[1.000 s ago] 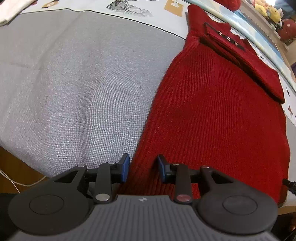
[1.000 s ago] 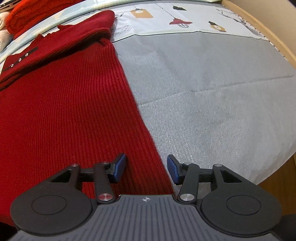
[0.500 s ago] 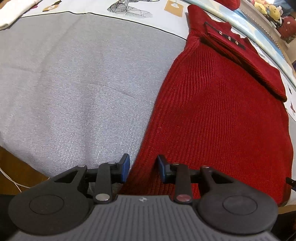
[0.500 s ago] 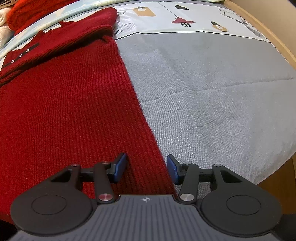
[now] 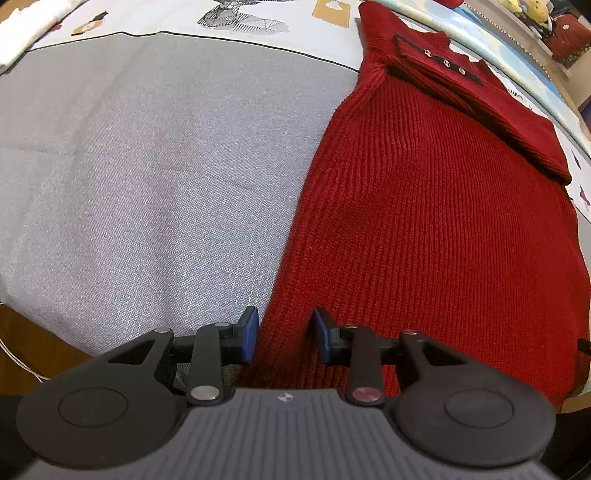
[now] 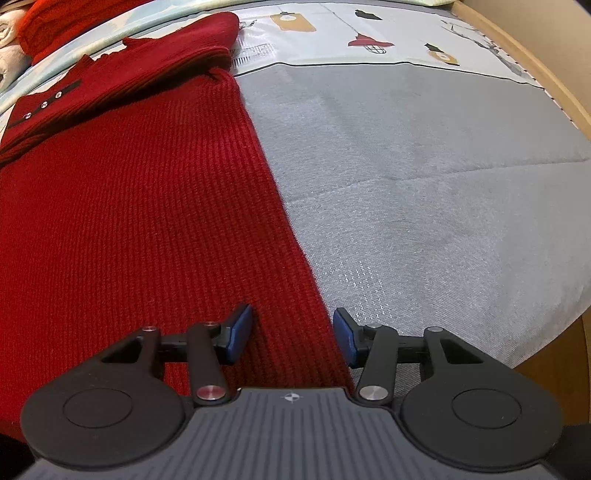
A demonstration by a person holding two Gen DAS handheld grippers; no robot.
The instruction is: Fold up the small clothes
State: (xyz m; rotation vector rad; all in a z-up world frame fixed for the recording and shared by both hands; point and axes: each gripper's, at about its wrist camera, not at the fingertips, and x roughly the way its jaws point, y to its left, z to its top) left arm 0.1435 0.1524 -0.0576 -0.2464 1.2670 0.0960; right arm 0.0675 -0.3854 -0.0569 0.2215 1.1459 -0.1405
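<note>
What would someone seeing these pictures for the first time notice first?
The dark red ribbed knit sweater lies flat on the grey cloth, with a sleeve folded across its top near a black placket with three snaps. Each open gripper straddles a bottom corner of it: the left gripper over the left edge, the right gripper over the right edge.

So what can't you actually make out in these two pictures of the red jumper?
- Near hem of the red ribbed knit jumper: hidden in both wrist views behind each hand-held gripper's black body.
- Left hand-held gripper and right hand-held gripper: whether the pads touch the knit cannot be told.
- Soft toys: cut off by the left view's top edge.
- Printed pictures on the sheet: too small to read.
</note>
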